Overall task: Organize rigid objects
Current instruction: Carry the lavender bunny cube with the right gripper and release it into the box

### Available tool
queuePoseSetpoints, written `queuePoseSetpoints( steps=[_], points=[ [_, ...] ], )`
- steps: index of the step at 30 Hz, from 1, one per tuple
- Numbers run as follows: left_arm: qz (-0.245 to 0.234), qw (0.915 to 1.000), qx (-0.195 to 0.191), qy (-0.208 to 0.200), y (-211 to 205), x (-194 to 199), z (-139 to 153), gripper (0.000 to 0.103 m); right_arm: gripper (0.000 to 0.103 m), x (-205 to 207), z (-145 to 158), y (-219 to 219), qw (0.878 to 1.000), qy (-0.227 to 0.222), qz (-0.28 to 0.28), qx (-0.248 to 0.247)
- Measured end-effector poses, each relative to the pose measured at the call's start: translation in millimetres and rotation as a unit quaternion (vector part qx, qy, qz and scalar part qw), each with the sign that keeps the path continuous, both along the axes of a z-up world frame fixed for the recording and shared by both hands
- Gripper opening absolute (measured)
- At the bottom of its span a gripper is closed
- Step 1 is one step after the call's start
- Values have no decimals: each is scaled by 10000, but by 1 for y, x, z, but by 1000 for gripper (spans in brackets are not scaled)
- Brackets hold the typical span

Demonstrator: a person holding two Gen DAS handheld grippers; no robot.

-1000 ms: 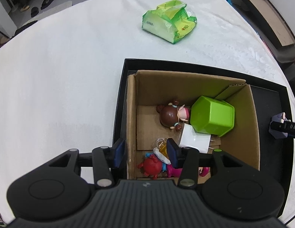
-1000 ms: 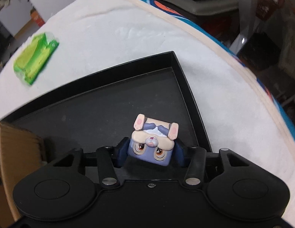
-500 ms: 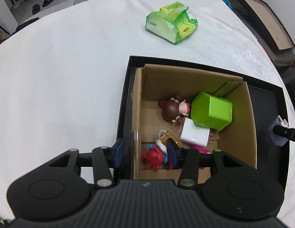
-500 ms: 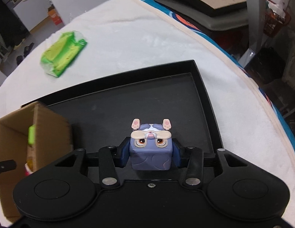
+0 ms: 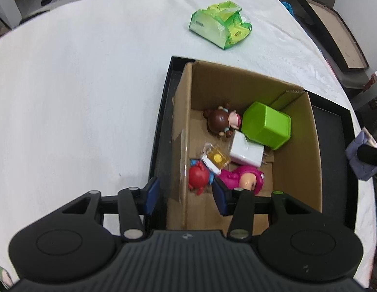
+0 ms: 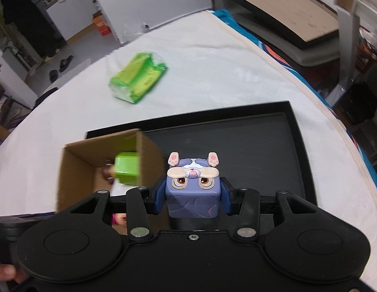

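While its two blue pads press against either side, a purple cube-shaped bunny toy sits clenched in the right claw, held above the black tray, just right of the cardboard box. From the left wrist view the same toy shows at the far right edge, beyond the box's right wall. Inside the cardboard box lie a lime-green cube, a brown-haired doll, a white block, a small clear packet with a yellow piece, a red figure and a pink figure. The left claw hangs released, its fingers straddling the box's near left wall and gripping nothing. Box and black tray rest on a white-covered tabletop, where a green plastic packet lies farther off.
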State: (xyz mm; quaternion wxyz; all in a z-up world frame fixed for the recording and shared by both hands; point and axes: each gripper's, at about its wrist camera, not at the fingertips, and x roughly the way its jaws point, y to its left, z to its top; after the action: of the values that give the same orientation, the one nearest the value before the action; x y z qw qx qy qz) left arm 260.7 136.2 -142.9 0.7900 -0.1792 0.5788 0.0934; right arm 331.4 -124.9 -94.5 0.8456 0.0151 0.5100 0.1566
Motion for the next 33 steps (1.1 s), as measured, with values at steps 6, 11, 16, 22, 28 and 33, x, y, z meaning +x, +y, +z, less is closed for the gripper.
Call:
queuePoseSetpoints(
  steps=[6,11,16,22,28,33],
  points=[
    [-19,9999,-85,-57,-1,-13,0,41,43,-15,18,23,9996,-93,265,25],
    [-157,9998,-80,-76,-3,-23,-2,25,43,-29,21,46,9981,-33,615,-25],
    [-275,9995,52,-110,-4,-29,-2,13,43,-44,15,66,9968,48,794,-46],
    [-371,9992,59,-142,-4,-29,-4,13,43,-54,3,85,9951,142,958,-205],
    [-307,9993,-104,-202,3,-32,-5,13,43,-58,-13,98,9927,271,1107,-382],
    [-281,9992,-185,-229,5,-33,-6,14,43,-58,-28,102,9927,465,1059,-343]
  ],
)
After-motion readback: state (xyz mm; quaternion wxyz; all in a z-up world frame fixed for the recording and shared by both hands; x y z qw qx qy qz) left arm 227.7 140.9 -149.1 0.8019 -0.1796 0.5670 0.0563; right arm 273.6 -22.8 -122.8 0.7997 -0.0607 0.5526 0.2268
